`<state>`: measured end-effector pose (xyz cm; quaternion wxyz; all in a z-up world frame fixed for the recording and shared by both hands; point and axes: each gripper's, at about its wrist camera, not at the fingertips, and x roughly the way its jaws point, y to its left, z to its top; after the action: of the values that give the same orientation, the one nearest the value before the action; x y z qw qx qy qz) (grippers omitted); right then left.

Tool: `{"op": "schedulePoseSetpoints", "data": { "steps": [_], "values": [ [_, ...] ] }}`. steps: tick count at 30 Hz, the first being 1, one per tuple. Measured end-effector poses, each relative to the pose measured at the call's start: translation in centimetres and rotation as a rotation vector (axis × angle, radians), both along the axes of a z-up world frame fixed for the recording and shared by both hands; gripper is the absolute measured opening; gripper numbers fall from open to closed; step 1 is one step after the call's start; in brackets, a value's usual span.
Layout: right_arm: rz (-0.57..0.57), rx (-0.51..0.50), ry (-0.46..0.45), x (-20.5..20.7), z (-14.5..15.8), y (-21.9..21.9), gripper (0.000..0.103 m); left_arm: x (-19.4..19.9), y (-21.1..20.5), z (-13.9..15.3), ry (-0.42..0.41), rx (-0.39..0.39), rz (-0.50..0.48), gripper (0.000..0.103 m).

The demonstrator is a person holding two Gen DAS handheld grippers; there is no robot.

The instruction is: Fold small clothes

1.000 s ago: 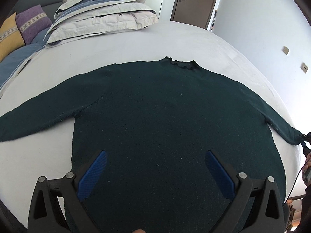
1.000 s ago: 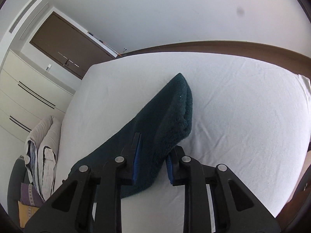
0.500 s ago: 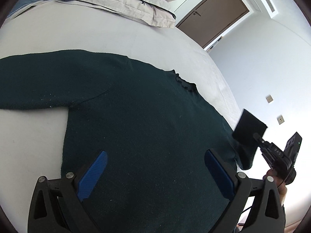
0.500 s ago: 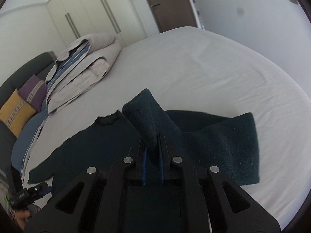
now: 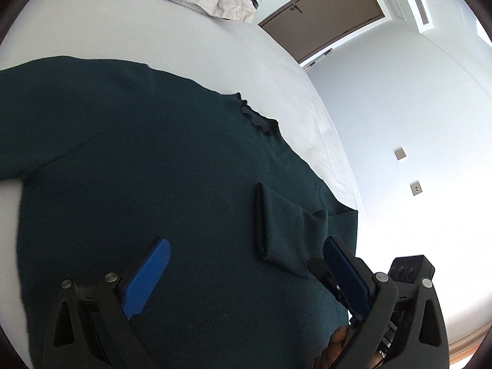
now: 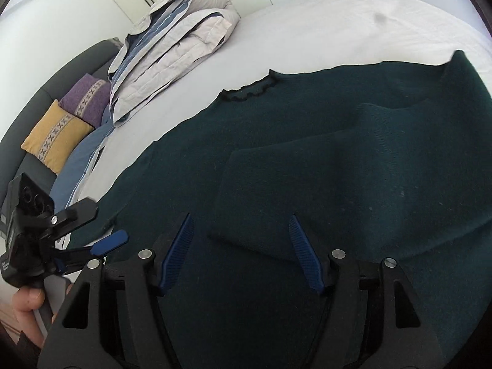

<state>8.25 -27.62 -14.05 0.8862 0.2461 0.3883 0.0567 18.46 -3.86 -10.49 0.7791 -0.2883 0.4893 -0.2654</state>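
A dark green sweater lies flat on a white bed, filling most of the left wrist view from the left edge to the lower right. Its frilled collar sits right of centre in the upper half. 1 sleeve is folded in across the body, its cuff edge a straight vertical line just right of centre in the lower half of the frame.

The left gripper hangs over the lower body of the sweater with its 2 blue fingers spread wide and nothing between them. Behind its right finger, in the lower right corner, part of the other black tool shows with a bit of the person's hand under it.

In the right wrist view the sweater covers the centre and right, the collar above centre. The folded sleeve lies as a flat slab across the middle, its cuff end (the near corner) falling between the finger pads. The right gripper also has its blue fingers spread apart, holding nothing; whether they touch the cloth I cannot tell.

At the lower left of that view the left gripper appears from the side, fingers parted, a hand gripping its handle. A folded duvet rests at the upper left of the bed, with a purple cushion and a yellow cushion on a grey sofa at the left edge. A brown door stands at the top of the left wrist view, and 2 wall plates at the right.
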Motion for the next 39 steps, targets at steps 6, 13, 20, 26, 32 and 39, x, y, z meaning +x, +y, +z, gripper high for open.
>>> {"op": "schedulePoseSetpoints", "data": {
  "steps": [6,13,20,26,32,39],
  "values": [
    [-0.126,0.078,-0.065,-4.0,2.1,-5.8,0.064,3.4,-8.1,-1.3,0.040,0.093,-0.133,0.064],
    [-0.261,0.012,-0.089,-6.1,5.4,-13.8,0.063,5.9,-11.7,-2.7,0.018,0.263,-0.155,0.013],
    [-0.394,0.017,-0.043,-5.9,5.3,-21.8,0.060,4.1,-10.0,-0.1,-0.173,0.281,-0.112,0.009],
    [-0.396,0.001,0.020,-1.3,4.1,-25.6,0.054,2.8,-8.0,1.1,-0.373,0.292,-0.033,0.009],
    [-0.359,-0.013,0.074,3.7,2.4,-26.7,0.054,2.3,-5.9,0.8,-0.419,0.318,0.085,0.009],
    [-0.338,-0.042,0.107,6.1,1.4,-26.4,0.049,4.0,-5.2,-0.7,-0.359,0.349,0.091,0.009]
  ]
}}
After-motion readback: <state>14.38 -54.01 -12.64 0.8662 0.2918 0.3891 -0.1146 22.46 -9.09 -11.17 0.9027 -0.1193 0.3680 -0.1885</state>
